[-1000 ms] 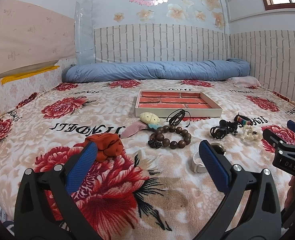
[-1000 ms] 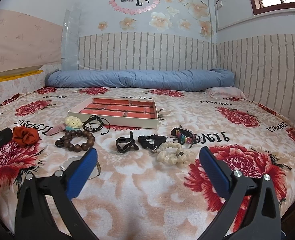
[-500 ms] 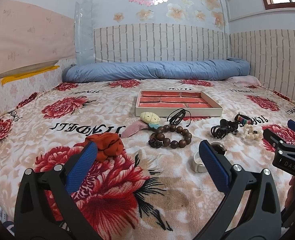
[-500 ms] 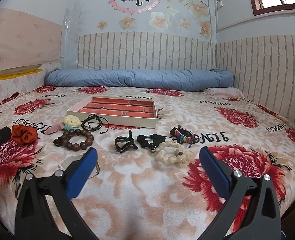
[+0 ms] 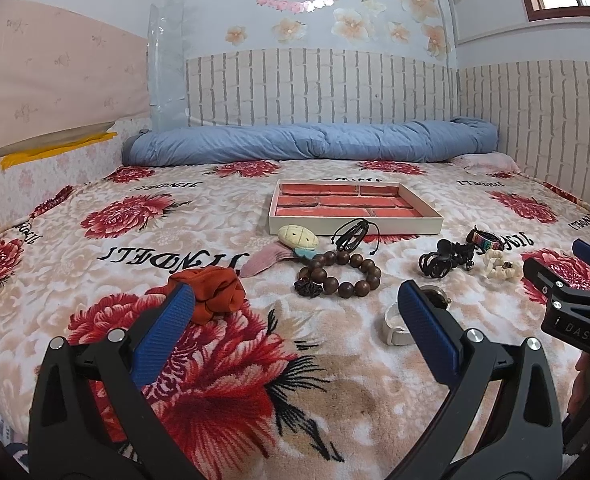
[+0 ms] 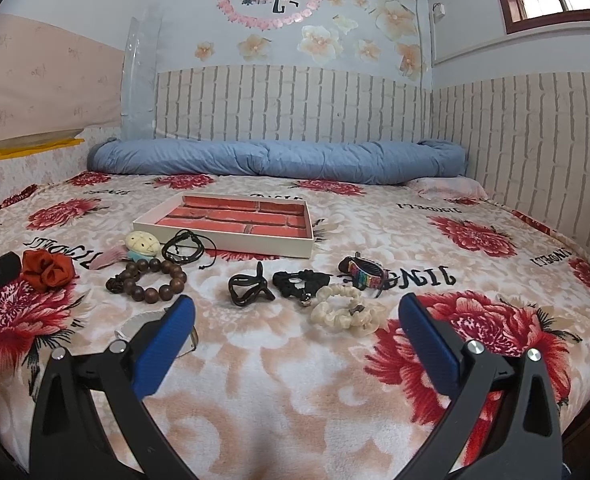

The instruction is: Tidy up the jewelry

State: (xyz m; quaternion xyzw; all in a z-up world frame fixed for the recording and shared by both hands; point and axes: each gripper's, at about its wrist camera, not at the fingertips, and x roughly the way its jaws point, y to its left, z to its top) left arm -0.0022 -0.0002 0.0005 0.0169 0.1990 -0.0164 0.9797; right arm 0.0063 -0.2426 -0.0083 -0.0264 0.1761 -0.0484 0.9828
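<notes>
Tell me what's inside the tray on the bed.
The tray holds no jewelry that shows: only its red brick-patterned lining. In both views the near wall hides a thin strip of the floor behind it, so something flat there could be missed.

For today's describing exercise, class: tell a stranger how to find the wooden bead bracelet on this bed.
Start at the shallow tray with the red brick-pattern lining, mid-bed. Come toward the camera past the black cord bracelet at its near edge; the wooden bead bracelet lies just in front. It alone is a ring of large, round, dark brown beads.
</notes>
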